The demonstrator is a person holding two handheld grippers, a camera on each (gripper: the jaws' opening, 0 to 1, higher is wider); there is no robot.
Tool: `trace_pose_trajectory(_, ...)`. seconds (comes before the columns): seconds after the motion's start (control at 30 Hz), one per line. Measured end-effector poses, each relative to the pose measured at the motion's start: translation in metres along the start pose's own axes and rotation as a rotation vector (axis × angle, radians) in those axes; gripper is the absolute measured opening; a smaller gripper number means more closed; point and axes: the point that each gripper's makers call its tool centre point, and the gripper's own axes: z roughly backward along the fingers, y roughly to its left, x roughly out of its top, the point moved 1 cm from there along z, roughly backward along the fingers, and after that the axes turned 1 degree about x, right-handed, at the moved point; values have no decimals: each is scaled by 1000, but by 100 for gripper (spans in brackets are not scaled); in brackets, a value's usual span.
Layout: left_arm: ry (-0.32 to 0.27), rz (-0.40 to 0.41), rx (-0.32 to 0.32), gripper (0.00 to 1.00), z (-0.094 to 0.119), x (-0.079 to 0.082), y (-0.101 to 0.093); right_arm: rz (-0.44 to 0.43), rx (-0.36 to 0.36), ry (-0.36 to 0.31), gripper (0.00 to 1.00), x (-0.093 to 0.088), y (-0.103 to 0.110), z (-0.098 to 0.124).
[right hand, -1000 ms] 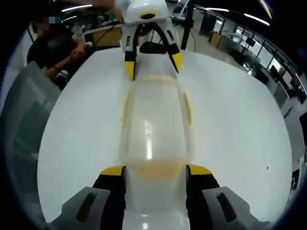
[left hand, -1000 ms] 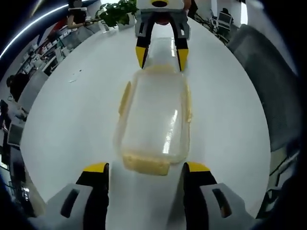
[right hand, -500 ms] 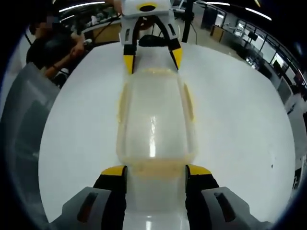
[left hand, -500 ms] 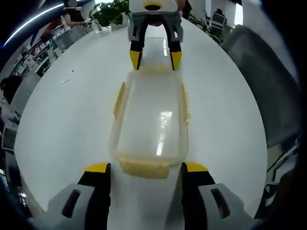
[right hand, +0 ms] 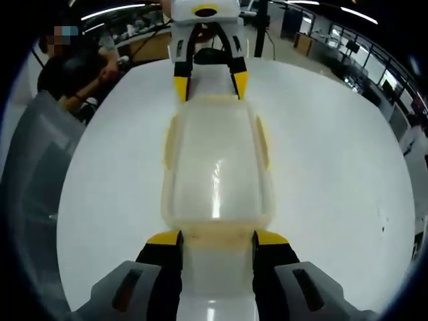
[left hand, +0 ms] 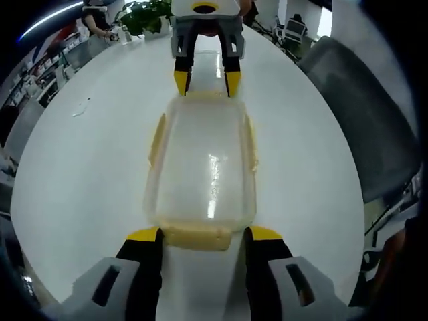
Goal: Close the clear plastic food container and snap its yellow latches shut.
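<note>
The container [left hand: 200, 164] runs lengthwise up mid-frame; my left gripper [left hand: 200, 235] and right gripper [right hand: 217, 239], both spread, straddle opposite end latches.

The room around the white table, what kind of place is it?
Probably an open-plan office. Beyond the round white table there are rows of desks under long ceiling strip lights, a grey office chair, and a green potted plant at the far edge of the table.

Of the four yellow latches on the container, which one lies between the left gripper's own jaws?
The short-end latch at the bottom of the left gripper view; the two long-side latches and the far-end latch lie further away.
</note>
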Motion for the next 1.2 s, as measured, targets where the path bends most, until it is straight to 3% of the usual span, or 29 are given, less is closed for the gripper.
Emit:
trace_pose_trajectory(0.13, 31, -37, -9, 39, 3, -3, 0, 29, 3, -31, 39, 1, 1, 1)
trace_pose_trajectory(0.6, 82, -51, 6, 39, 0, -1, -2, 10, 10, 45, 39, 1, 2, -2)
trace_pose_trajectory(1.2, 100, 3, 31, 38, 2, -2, -2, -14, 7, 35, 38, 0, 2, -1)
